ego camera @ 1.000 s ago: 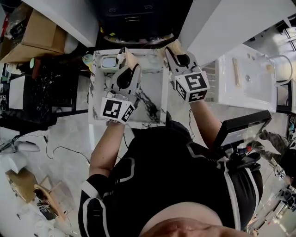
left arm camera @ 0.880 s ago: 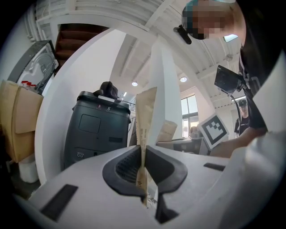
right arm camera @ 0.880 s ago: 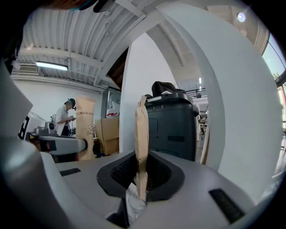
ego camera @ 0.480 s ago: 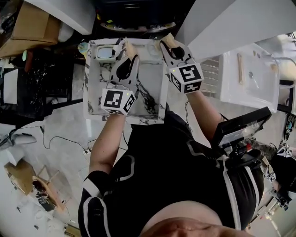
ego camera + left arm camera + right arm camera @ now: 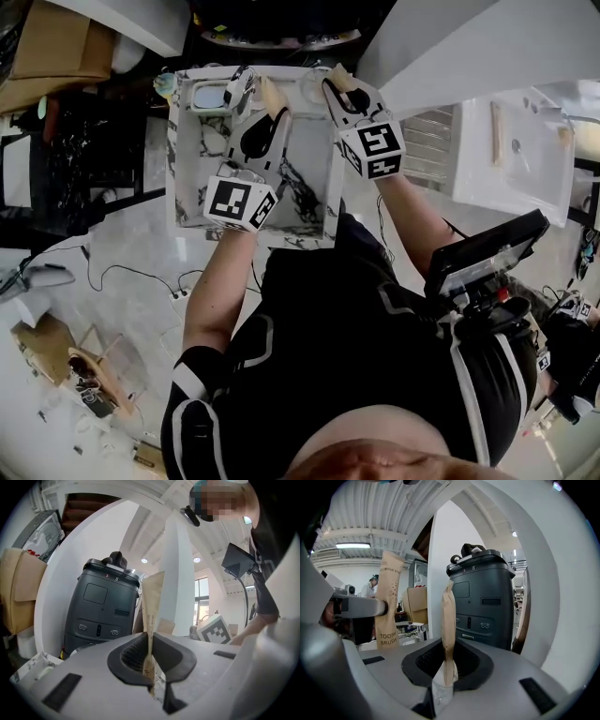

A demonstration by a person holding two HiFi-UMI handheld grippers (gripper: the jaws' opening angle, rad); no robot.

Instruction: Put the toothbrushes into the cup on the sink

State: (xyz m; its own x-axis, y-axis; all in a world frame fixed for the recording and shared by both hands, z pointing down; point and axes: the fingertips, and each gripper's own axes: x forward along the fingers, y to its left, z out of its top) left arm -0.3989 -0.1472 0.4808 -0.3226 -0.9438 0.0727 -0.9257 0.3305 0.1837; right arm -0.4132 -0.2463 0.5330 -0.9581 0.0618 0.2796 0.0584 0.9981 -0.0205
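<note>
Jaws clenched: your left gripper (image 5: 151, 657) grips one wrapped toothbrush (image 5: 153, 602), your right gripper (image 5: 447, 668) a second toothbrush (image 5: 448, 620), both above the sink (image 5: 314, 183); neither deposited yet.

Dark grey machine (image 5: 101, 613) stood behind, cardboard box (image 5: 56, 47) sat upper left, white table (image 5: 516, 159) and black screen (image 5: 487, 255) were at right.

I see tan paper toothbrush packets (image 5: 448, 630), faintly brown-speckled. The sink (image 5: 192, 187) is white marble with black veins. Marker cubes (image 5: 239, 202) are black-and-white patterned. Upper centre, a dark grey machine (image 5: 480, 606).
</note>
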